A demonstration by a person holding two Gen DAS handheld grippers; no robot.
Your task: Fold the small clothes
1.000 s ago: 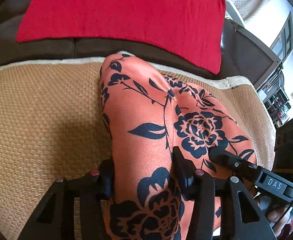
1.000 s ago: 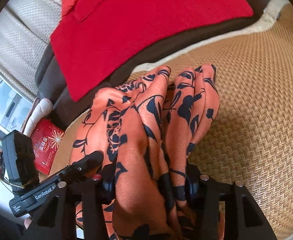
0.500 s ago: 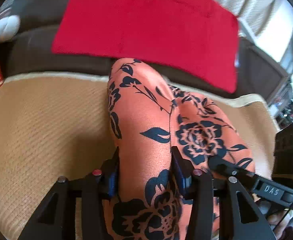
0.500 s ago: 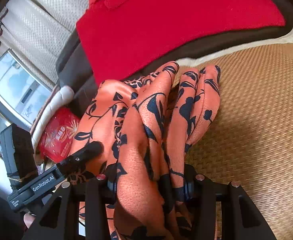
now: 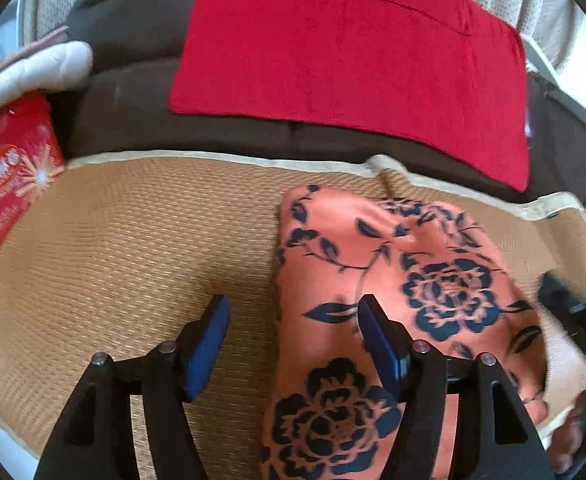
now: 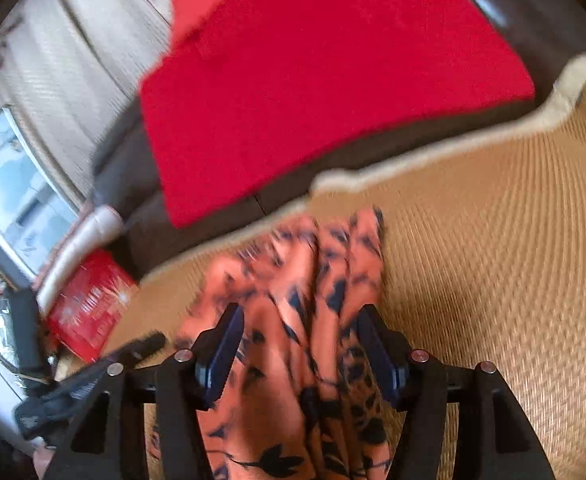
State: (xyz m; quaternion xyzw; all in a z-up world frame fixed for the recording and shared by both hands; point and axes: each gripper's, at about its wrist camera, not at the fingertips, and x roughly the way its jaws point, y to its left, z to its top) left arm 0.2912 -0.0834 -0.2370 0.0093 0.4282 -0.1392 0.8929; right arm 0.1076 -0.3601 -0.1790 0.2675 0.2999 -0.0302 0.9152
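Observation:
An orange garment with dark blue flowers (image 5: 393, 280) lies folded on the woven mat (image 5: 133, 240). My left gripper (image 5: 293, 320) is open. Its left finger stands over the bare mat and its right finger over the garment's left part. It holds nothing. In the right wrist view the same garment (image 6: 293, 280) lies bunched in folds between the fingers of my right gripper (image 6: 299, 332). Those fingers stand apart and the cloth looks loose between them. That view is blurred by motion.
A red cloth (image 5: 353, 48) lies on the dark brown sofa (image 5: 133, 120) behind the mat. A red printed packet (image 5: 5, 184) and a white cushion (image 5: 33, 72) sit at the left. The other gripper's black body shows at the right edge (image 5: 573, 320).
Both grippers have opened and let go of the garment, which now rests on the mat. The left gripper has shifted left and drawn back. The right gripper has pulled back.

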